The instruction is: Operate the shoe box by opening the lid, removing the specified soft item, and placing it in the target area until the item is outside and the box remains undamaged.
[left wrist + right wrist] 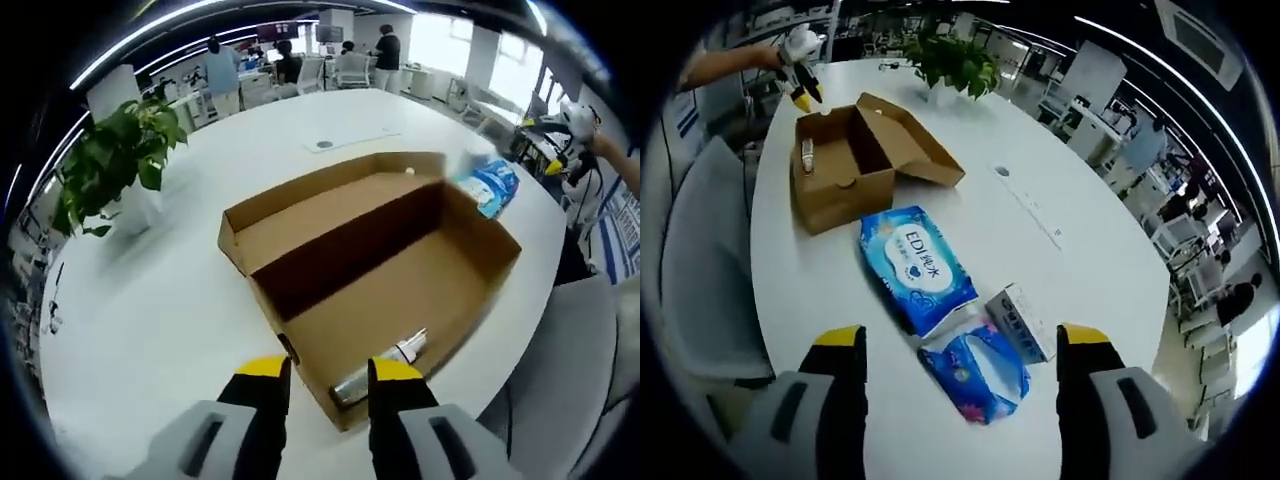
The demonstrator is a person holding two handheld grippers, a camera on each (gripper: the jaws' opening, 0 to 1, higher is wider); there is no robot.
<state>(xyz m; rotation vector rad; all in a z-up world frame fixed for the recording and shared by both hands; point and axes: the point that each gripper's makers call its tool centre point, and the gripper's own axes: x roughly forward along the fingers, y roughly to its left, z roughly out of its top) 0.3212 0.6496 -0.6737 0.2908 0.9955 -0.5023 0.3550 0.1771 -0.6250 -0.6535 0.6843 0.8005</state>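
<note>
Left gripper view looks down on the open cardboard shoe box (400,270) lying on the white table (160,300), lid folded back. Its left gripper (330,378) has 2 yellow-tipped jaws slightly parted over the box's near corner, gripping nothing. A silvery tube (385,365) lies inside by that corner. Right gripper view shows the right gripper (962,345) spread wide and empty above a blue wet-wipes pack (917,267), a smaller blue soft pack (975,373) and a small white box (1021,322), all outside and well apart from the shoe box.
</note>
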